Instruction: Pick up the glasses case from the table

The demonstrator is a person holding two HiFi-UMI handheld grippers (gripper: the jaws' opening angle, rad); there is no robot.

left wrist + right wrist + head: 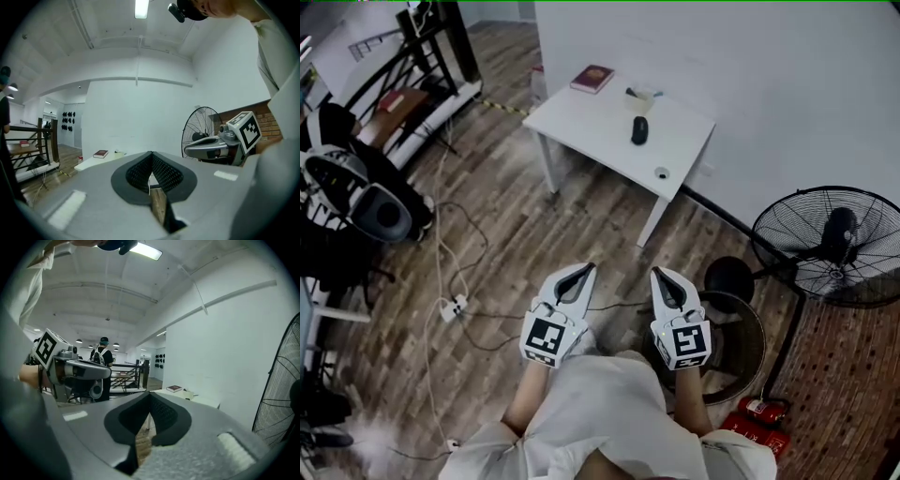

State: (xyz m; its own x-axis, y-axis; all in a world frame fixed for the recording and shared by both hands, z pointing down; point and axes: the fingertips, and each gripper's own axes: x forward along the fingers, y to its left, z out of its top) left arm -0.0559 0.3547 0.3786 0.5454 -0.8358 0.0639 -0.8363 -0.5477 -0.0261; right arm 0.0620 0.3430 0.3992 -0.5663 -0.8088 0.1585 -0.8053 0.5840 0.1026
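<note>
Nearest of all is the person's white shirt (609, 412), and just ahead of it both tools are held out level over the wooden floor. Starting at the left, the left gripper (586, 268) has its jaws brought together at the tips with nothing between them. The right gripper (662, 273) beside it is closed and empty too.

Well ahead of both tips stands the white table (581, 122). On it, farthest from the tools and ahead-left of the left gripper, lies a red book (592, 78). The glasses case (639, 130), a dark oval, rests near the table's middle, roughly straight ahead of the right gripper and well out of reach. A small round object (662, 173) sits on the table edge closest to that gripper.

The case is small in this view, so whether its shell is hard or soft is only a guess. It looks light and probably stiff, with a smooth rounded skin that could slide out of a pinch. Either tool would need its jaws opened first, then closed across the narrow width at mid-length, low on the curve, and not on the tapering ends.
</note>
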